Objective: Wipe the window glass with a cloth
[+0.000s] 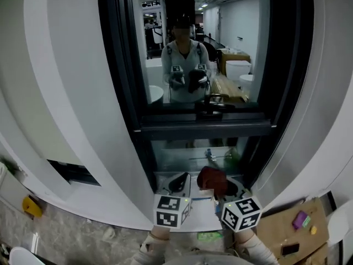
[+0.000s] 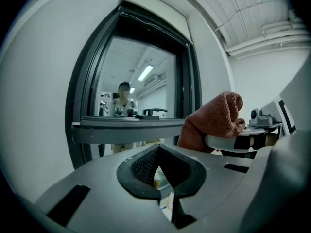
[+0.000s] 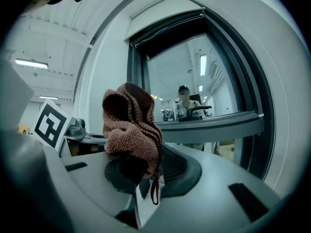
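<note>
At the far left of the head view a small yellow object point(image 1: 31, 205) lies on the speckled floor point(image 1: 71, 231), beside the pale curved wall point(image 1: 66, 93); next comes the left gripper point(image 1: 180, 182) point(image 2: 156, 152), its dark ribbed pads meeting at the tips with nothing pinched between them; it hangs low, below the window sill. The window glass point(image 1: 198, 48) point(image 2: 141, 81) point(image 3: 194, 76) sits in a dark frame point(image 1: 126, 65) ahead of both grippers and mirrors a person holding them up. Just right of the left gripper is the cloth point(image 1: 212, 179) point(image 2: 214, 120) point(image 3: 131, 123): a reddish-brown towelling rag, looped in texture with darker stitched edges, bunched into a crumpled, upright wad with a loose thread dangling under it; it is apart from the glass, down near the sill. The right gripper point(image 1: 217, 189) point(image 3: 148, 161) has its jaws clamped on the wad's lower part, the rest standing up above the pads. At the far right an open cardboard box point(image 1: 276, 231) rests on the floor, with a purple item point(image 1: 300, 220) in it.
</note>
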{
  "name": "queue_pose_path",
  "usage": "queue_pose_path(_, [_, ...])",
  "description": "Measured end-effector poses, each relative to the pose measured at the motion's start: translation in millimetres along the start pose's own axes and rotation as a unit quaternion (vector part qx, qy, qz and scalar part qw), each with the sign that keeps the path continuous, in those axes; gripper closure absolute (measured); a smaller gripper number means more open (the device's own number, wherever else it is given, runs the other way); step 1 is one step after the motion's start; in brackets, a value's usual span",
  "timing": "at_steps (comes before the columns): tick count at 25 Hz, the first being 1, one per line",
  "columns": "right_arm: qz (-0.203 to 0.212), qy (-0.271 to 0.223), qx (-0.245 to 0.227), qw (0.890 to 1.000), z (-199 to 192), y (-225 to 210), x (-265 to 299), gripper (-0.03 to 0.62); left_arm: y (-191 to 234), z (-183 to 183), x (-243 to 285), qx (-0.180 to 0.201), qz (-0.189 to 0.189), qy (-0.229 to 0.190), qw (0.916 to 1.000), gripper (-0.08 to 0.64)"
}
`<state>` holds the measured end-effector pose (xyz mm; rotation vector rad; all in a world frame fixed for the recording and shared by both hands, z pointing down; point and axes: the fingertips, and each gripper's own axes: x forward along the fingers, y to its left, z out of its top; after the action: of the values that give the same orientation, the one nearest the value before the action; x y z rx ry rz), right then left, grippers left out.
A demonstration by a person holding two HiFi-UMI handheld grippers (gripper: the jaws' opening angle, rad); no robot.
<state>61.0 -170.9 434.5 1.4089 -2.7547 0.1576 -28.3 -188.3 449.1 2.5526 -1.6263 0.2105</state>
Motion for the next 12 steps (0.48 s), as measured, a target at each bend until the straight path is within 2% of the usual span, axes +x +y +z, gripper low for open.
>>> queue_pose_path(6, [0.023,-0.005,-0.015,1.0,20,-23,28,0.549,17,22,30,0.008,0.024,-0.007,0.9997,0.557])
queue_pose_path(12, [0.036,-0.029,-0.023,0.999,64,-28,60,0.549,46,68,46,0.012,0.039,-0.021,0.999,0.557])
